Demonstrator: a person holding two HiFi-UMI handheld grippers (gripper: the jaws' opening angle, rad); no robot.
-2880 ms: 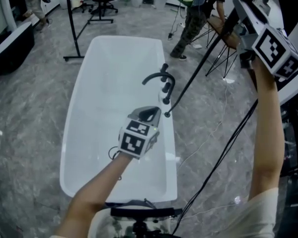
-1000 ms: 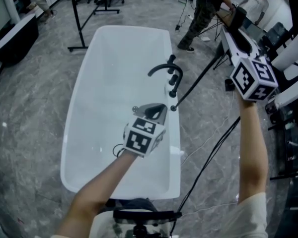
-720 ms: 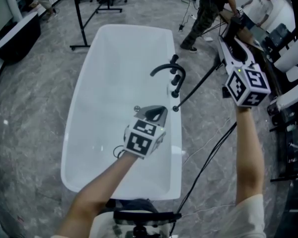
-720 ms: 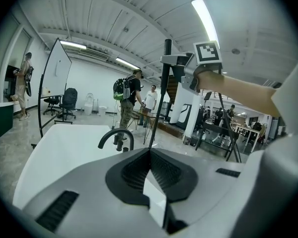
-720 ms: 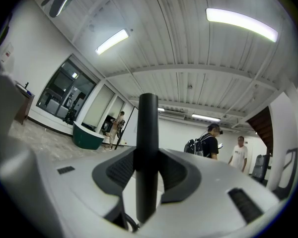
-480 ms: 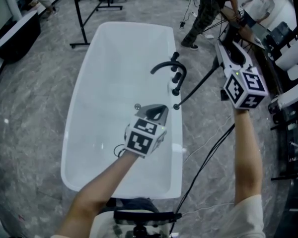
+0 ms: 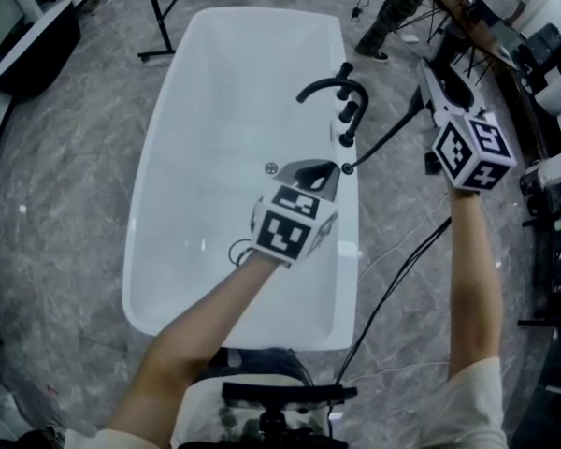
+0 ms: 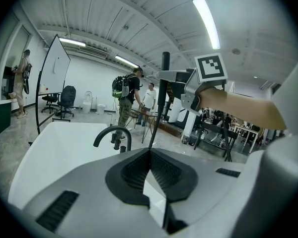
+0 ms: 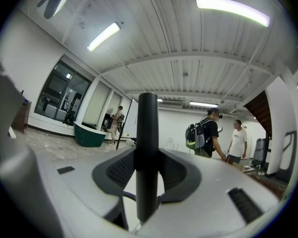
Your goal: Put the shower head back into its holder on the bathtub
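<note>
R tool clamps black shower head beside bathtub rim; L tool, jaws together & empty, hovers nr faucet.

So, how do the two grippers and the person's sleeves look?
Left gripper and right gripper are alike: light grey wedge-shaped bodies, black ribbed pads, each with a white cube bearing black square markers. The person wears short pale sleeves.
</note>
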